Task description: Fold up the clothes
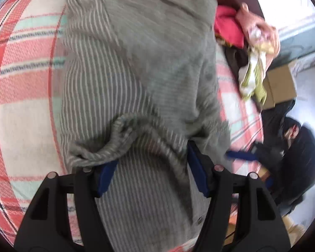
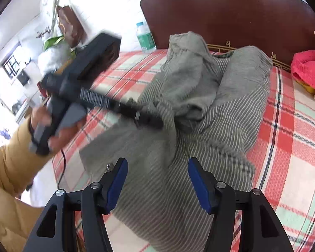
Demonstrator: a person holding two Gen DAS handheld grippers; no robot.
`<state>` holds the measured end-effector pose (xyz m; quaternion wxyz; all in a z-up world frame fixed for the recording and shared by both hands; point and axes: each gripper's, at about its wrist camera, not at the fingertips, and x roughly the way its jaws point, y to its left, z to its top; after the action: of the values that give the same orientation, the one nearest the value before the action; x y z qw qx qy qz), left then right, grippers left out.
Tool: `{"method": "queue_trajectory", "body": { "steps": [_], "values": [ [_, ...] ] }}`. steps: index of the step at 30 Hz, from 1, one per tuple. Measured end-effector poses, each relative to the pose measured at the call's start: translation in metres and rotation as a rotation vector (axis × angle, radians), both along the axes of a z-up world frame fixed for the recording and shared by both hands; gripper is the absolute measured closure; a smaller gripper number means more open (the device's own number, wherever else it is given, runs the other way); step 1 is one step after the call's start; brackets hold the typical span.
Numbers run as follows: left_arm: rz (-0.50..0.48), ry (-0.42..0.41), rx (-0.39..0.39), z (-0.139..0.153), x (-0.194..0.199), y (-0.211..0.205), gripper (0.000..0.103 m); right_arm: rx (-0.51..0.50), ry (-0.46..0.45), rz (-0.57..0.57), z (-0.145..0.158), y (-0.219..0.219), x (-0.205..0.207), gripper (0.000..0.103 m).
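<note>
- The grey striped shirt [image 2: 231, 109] lies crumpled on the plaid bed sheet [image 2: 294, 147], near the dark red headboard [image 2: 231, 10].
- The left gripper [image 1: 151, 166] has its jaws spread — cloth bunches between them.
- The right gripper [image 2: 157, 180] is spread wide above the shirt, holding nothing.

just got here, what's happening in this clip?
A person with a handheld gripper in each hand is folding a grey striped garment on a bed with a red plaid sheet. The left gripper is in the fabric, which is bunched between its spread fingers; whether it is clamped is unclear. The right gripper is open just above the garment's near edge, holding nothing. The garment is still rumpled, not folded. A pile of other clothes waits near the headboard.
</note>
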<state>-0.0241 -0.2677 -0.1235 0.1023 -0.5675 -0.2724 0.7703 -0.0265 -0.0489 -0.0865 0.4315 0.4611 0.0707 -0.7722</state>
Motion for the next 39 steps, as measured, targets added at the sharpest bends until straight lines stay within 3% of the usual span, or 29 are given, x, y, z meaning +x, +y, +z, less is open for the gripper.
{"method": "queue_trajectory", "body": {
  "steps": [3, 6, 9, 13, 17, 21, 24, 31, 35, 36, 39],
  "values": [
    [-0.004, 0.044, 0.001, 0.015, 0.013, 0.0, 0.037, 0.002, 0.006, 0.018, -0.003, 0.0, 0.007, 0.041],
    [-0.036, 0.141, -0.091, 0.035, 0.046, 0.0, 0.037, 0.006, 0.054, 0.04, 0.002, 0.004, 0.018, 0.037],
    [-0.089, 0.232, -0.206, 0.05, 0.084, 0.003, 0.037, 0.05, 0.145, 0.104, 0.005, 0.007, 0.043, 0.028],
    [-0.217, 0.297, -0.262, 0.049, 0.129, 0.028, 0.036, 0.179, 0.287, 0.206, -0.012, -0.003, 0.076, 0.022],
    [-0.319, 0.291, -0.346, 0.029, 0.151, 0.053, 0.036, 0.309, 0.422, 0.298, -0.031, -0.012, 0.107, 0.022],
    [-0.351, 0.28, -0.434, 0.014, 0.152, 0.066, 0.036, 0.404, 0.503, 0.249, -0.051, -0.019, 0.1, 0.022],
    [-0.378, 0.282, -0.495, 0.008, 0.152, 0.073, 0.036, 0.398, 0.544, 0.211, -0.059, -0.023, 0.089, 0.022],
    [-0.465, 0.285, -0.627, 0.001, 0.156, 0.088, 0.036, 0.405, 0.576, 0.21, -0.063, -0.032, 0.076, 0.016],
    [-0.481, 0.298, -0.657, 0.003, 0.16, 0.088, 0.036, 0.383, 0.481, 0.16, -0.062, -0.029, 0.067, 0.016],
    [-0.485, 0.302, -0.664, 0.003, 0.161, 0.088, 0.036, 0.378, 0.47, 0.158, -0.062, -0.028, 0.067, 0.018],
    [-0.499, 0.308, -0.685, 0.001, 0.165, 0.087, 0.035, 0.372, 0.495, 0.2, -0.062, -0.03, 0.074, 0.039]
  ]
}}
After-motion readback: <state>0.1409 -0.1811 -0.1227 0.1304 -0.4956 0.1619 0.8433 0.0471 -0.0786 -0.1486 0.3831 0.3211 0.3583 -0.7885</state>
